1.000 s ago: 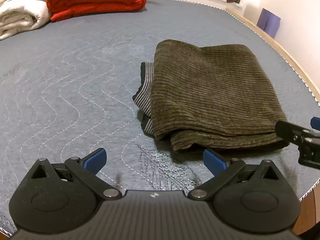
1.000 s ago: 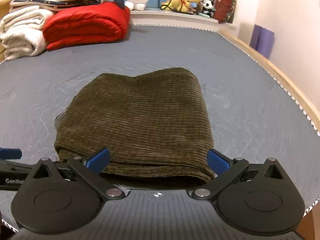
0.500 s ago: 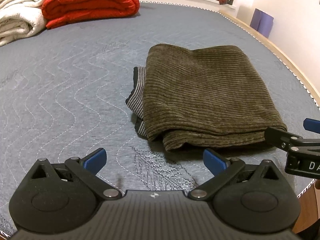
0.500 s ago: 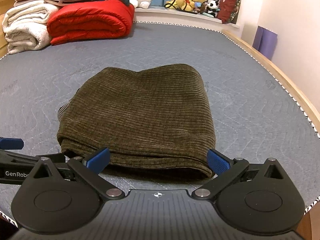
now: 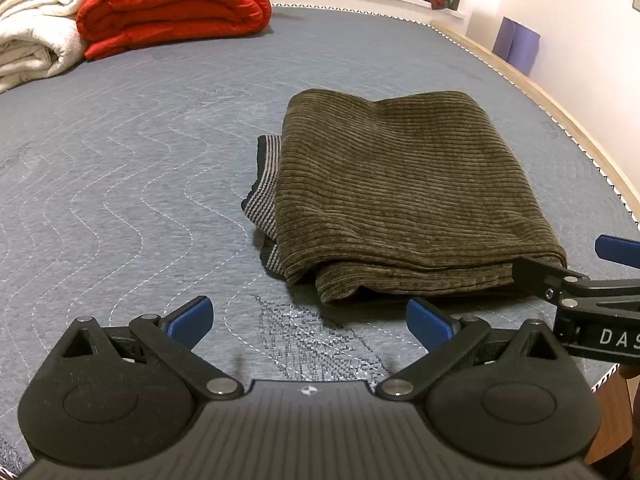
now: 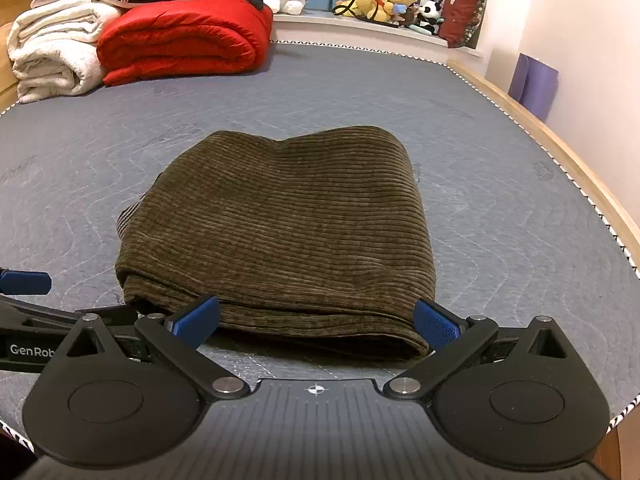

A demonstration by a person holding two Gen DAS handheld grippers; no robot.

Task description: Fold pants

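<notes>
The olive-brown corduroy pants point(image 5: 400, 192) lie folded in a compact rectangle on the grey quilted mattress point(image 5: 120, 184); a striped waistband point(image 5: 266, 188) sticks out at their left side. They also show in the right wrist view point(image 6: 280, 232). My left gripper point(image 5: 308, 322) is open and empty, just short of the pants' near left corner. My right gripper point(image 6: 316, 320) is open and empty, its fingertips at the pants' near edge. The right gripper also shows at the right of the left wrist view point(image 5: 576, 280).
A rolled red duvet point(image 6: 184, 40) and white towels point(image 6: 52, 52) lie at the far left of the mattress. Stuffed toys point(image 6: 384, 2) sit on a far ledge. The wooden bed edge point(image 6: 560, 152) and a wall run along the right.
Both grippers have drawn back a little toward the near edge and tilted up; the pants have not moved. Both grippers stay open.
</notes>
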